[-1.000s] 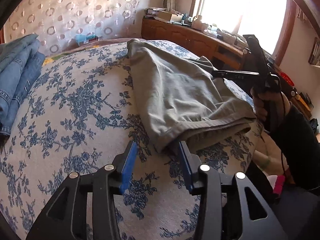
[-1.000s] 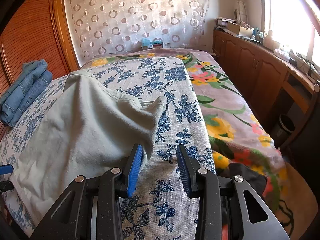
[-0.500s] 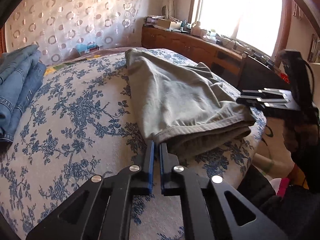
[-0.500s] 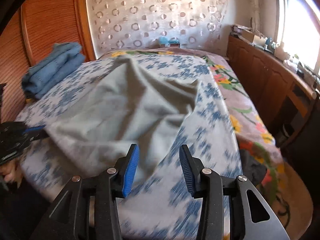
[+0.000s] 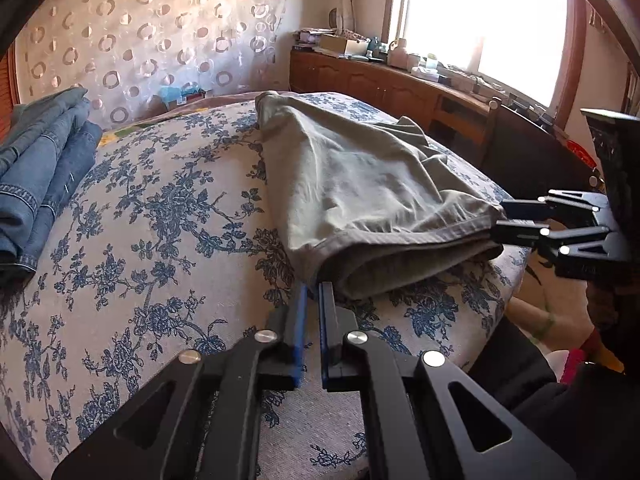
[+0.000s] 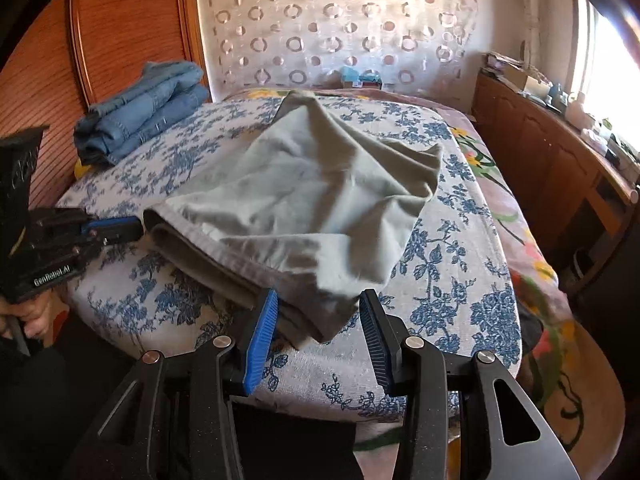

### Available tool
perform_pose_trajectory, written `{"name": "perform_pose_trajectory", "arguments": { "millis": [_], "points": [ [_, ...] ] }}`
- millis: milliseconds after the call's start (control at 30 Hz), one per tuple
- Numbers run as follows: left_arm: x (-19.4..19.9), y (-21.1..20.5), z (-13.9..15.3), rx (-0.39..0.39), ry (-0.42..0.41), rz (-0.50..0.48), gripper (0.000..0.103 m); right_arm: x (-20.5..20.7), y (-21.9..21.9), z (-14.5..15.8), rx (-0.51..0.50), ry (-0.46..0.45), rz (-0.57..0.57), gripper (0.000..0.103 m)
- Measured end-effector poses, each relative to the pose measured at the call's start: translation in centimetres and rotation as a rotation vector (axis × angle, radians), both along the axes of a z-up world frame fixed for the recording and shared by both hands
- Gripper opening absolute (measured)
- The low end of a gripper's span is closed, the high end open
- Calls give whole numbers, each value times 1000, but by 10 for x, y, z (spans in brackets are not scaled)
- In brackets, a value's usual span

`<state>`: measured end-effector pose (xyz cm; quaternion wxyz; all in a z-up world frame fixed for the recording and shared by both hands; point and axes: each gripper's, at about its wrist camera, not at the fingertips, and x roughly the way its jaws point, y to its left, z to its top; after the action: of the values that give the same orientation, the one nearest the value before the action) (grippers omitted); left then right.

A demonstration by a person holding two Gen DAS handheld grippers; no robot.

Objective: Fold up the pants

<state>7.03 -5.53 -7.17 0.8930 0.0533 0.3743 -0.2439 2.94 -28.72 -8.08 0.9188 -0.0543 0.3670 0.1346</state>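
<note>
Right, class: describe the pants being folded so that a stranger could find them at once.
Start at the bed with the blue-flowered cover. The pants lie along its middle, their near end at the edge between the left gripper and right gripper. They are pale grey-green, unlike the blue jeans stacked by the wardrobe.

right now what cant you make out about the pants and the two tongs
- Left tongs: jaws nearly shut at the khaki pants hem; whether fabric is pinched is hidden by the fingers in the left wrist view.
- Right tongs: open around the near corner; in the left wrist view their tips are side-on, so contact is unclear.
- The pants' underside layers are hidden by the top layer.
- The folded jeans are cut off by the left wrist view's edge.
</note>
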Motion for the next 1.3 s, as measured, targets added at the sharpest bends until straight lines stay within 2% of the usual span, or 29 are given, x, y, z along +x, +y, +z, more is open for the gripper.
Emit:
{"name": "perform_pose_trajectory", "arguments": {
  "millis": [33, 100, 167, 233, 433, 633, 767, 967, 1300],
  "points": [
    [1, 0, 0, 2, 1, 3, 7, 0, 1, -1, -5, 1, -1, 44],
    [3, 0, -1, 8, 8, 6, 20, 0, 1, -5, -13, 7, -2, 44],
    [4, 0, -2, 9, 12, 7, 42, 1, 1, -7, -12, 14, -5, 44],
    [5, -1, -3, 0, 17, 3, 47, 2, 2, -9, -12, 17, -6, 44],
    [7, -8, -1, -10, 15, -21, 47, 0, 2, -9, -10, 12, -11, 44],
    [15, -17, -6, 30, 17, -25, 45, -3, -1, -11, -4, 15, -14, 44],
    [15, -20, -5, 15, 17, -47, 8, -1, -2, -13, 5, 25, -14, 44],
    [-4, -16, 6, -7, -1, -52, 7, -1, -2, -13, 11, 27, -15, 44],
    [-6, -11, -5, 10, 27, -26, 7, -7, 0, 3, 48, -25, 11, 44]
  ]
}}
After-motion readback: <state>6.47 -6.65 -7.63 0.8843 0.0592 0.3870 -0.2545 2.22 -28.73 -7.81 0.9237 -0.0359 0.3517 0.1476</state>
